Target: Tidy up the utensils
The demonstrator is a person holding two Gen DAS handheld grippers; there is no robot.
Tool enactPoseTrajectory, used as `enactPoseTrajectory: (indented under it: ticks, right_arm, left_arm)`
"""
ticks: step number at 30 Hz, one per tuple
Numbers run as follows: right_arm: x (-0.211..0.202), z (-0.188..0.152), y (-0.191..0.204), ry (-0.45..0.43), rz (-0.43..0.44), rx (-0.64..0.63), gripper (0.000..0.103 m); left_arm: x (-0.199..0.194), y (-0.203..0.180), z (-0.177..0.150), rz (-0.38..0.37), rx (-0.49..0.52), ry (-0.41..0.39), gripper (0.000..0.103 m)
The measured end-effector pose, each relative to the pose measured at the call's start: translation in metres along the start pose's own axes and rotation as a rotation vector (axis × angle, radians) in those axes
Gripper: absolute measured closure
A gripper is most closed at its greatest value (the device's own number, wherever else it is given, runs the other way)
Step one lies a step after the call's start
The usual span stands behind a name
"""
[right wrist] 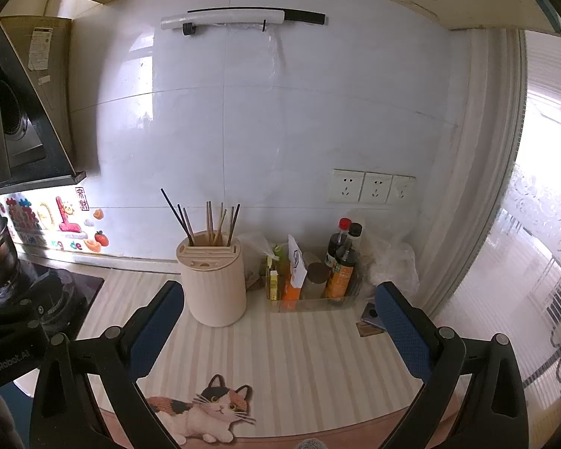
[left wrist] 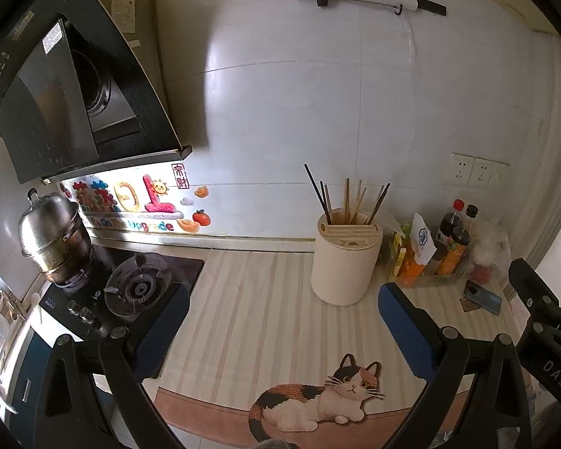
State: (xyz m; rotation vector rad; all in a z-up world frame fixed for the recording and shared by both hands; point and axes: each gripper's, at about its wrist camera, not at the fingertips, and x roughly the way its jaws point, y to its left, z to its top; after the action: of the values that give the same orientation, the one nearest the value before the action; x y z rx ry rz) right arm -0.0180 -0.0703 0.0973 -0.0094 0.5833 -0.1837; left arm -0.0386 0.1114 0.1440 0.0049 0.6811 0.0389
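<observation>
Both grippers, left (left wrist: pixel 282 331) and right (right wrist: pixel 278 331), hovered with jaws spread, empty, over striped worktop (right wrist: pixel 310 351); one utensil holder (right wrist: pixel 214 284) of chopsticks (right wrist: pixel 209 224) stood beyond, near wall.

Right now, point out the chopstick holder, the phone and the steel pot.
chopstick holder (right wrist: pixel 215 292), right wrist view, front wall.
phone (left wrist: pixel 482 296), left wrist view, its back.
steel pot (left wrist: pixel 54 237), left wrist view, side below the lid.
</observation>
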Motion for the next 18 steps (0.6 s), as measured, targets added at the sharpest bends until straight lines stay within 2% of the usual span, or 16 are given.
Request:
enactPoseTrajectory:
  ticks: [18]
  right_arm:
    - [0.007, -0.002, 0.006, 0.006, 0.006, -0.002, 0.000]
  left_arm:
    - [0.015, 0.011, -0.005, -0.013, 0.008, 0.007, 0.000]
